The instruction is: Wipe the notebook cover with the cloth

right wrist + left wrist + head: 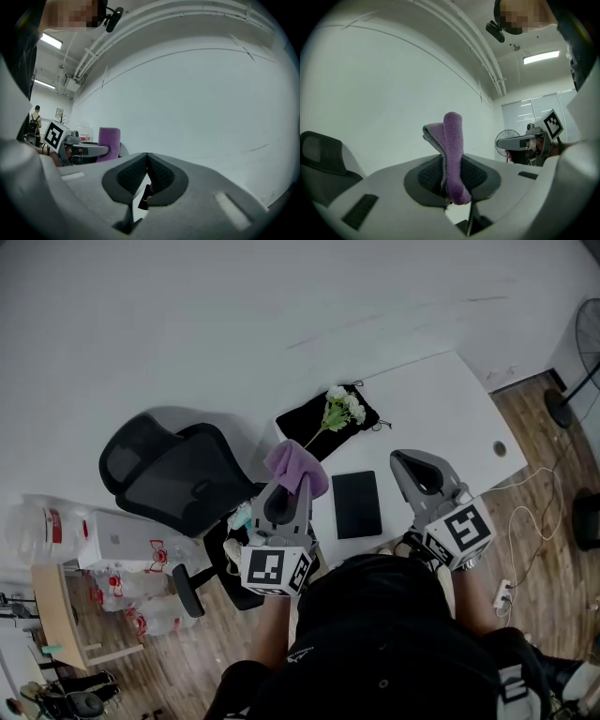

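Two grippers up: left gripper [284, 495] clamped on cloth [298, 465], right gripper [417, 470] pinched shut, apparently empty. Notebook [356, 504] flat on table [441, 399], right of cloth, long axis near-far. Left gripper nearer.

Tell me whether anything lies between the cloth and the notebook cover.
Nothing visible does. The cloth, pinched in the left claw, is just left of the notebook, whose cover lies bare on the table.
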A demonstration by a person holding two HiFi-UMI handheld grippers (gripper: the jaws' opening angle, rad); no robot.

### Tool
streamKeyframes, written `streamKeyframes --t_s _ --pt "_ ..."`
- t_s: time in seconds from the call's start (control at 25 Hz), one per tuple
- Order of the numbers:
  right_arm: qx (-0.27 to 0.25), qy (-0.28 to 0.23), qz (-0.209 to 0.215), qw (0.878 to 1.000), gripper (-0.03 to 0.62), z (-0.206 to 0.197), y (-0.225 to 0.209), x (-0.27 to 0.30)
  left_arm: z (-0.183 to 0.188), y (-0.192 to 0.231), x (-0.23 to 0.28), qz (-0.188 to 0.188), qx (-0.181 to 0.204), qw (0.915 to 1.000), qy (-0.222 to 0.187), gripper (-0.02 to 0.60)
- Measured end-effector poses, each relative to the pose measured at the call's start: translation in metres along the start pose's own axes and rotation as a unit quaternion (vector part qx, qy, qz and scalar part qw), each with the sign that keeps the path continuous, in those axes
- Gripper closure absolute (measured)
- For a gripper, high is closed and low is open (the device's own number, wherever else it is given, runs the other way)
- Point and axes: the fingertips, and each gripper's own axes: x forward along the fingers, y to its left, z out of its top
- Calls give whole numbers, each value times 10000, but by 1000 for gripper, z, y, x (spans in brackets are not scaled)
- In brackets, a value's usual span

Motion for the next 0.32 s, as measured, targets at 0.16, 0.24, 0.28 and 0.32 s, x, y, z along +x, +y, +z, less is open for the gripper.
streamKeyframes --t_s 0.16,0.24,0.28,0.32 --pt "17 -44 24 10000 589 0 3 -2 -4 -1 -4 31 -24 10000 10 500" --pt "-6 -90 45 9999 589 2 4 -2 -3 -1 -6 35 -23 10000 16 500" --pt "-13 -98 51 9999 589 2 5 -2 -3 -1 -6 41 -21 10000 14 500" --pt "-19 -104 57 9999 589 2 5 -1 -3 0 -7 48 -20 10000 9 500"
